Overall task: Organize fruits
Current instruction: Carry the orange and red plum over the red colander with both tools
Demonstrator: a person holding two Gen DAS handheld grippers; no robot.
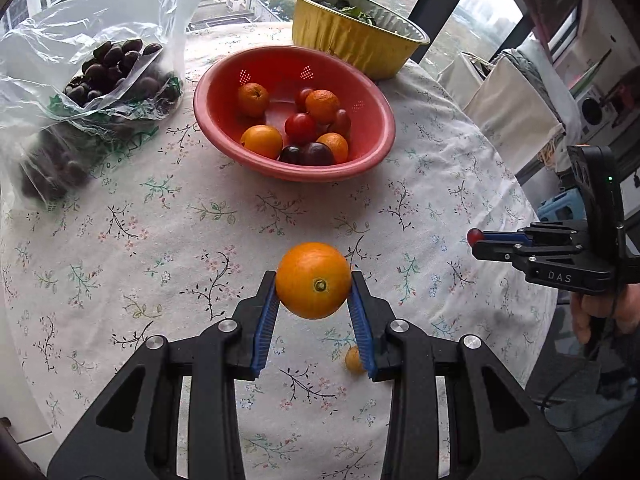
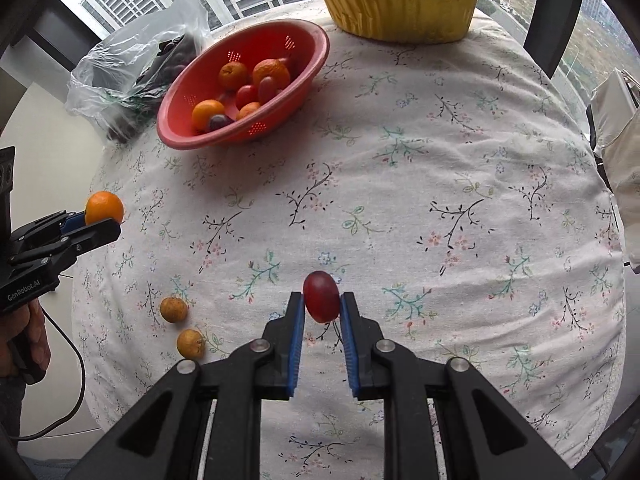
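My left gripper (image 1: 314,280) is shut on an orange (image 1: 313,280) and holds it above the tablecloth; it also shows in the right wrist view (image 2: 105,208). My right gripper (image 2: 321,298) is shut on a red grape tomato (image 2: 321,297), held above the cloth; it shows at the right in the left wrist view (image 1: 475,236). A red colander bowl (image 1: 370,148) holds several oranges and red and dark fruits, ahead of both grippers; it shows in the right wrist view (image 2: 240,138). Two small yellow-brown fruits (image 2: 174,309) (image 2: 191,343) lie on the cloth near the left.
A clear plastic bag (image 1: 80,60) of dark fruits lies left of the bowl. A yellow foil tray (image 1: 352,40) with greens stands behind the bowl. The round table's flowered cloth (image 1: 200,240) drops off at the right edge. One small fruit (image 1: 354,359) lies under my left gripper.
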